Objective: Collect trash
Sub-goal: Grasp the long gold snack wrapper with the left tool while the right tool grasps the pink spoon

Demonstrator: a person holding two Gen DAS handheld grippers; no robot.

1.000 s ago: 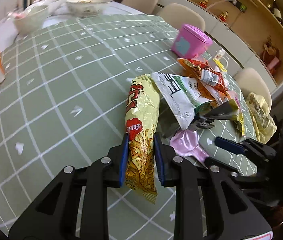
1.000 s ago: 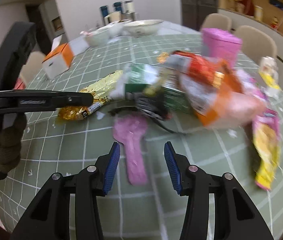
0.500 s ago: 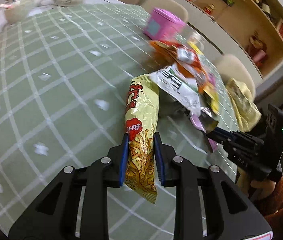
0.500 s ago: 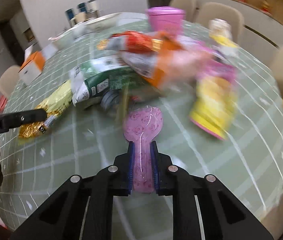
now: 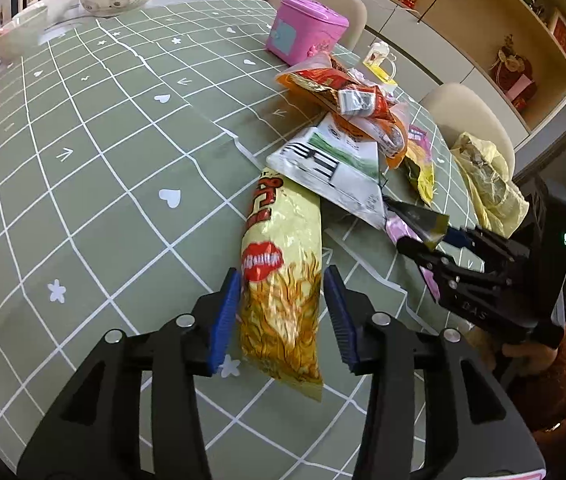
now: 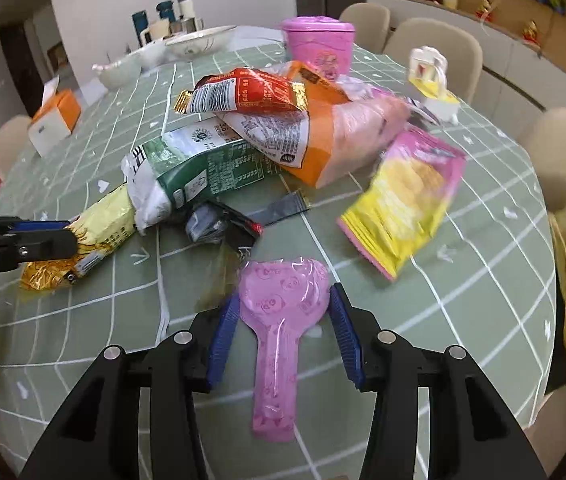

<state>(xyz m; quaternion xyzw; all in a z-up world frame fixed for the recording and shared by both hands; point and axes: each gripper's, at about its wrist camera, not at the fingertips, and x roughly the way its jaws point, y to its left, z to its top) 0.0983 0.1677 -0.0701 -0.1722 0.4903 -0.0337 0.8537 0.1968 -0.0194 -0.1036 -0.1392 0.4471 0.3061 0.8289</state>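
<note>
Wrappers sit heaped near the surface's point(image 5: 83, 168) far edge. Left gripper point(image 5: 281, 312) fingers spread around a yellow snack bag point(image 5: 281, 280); right gripper point(image 6: 283, 328) fingers spread around a pink wrapper point(image 6: 279, 320). Gathering looks nearly done; bagging remains.

My left gripper point(image 5: 283, 312), clamped on the yellow bag point(image 5: 281, 276) half a second ago, now stands spread, and the bag lies between the pads at lower centre. My right gripper point(image 6: 283, 328) has likewise let go of the pink wrapper point(image 6: 279, 336), which lies loose between its parted pads.
</note>
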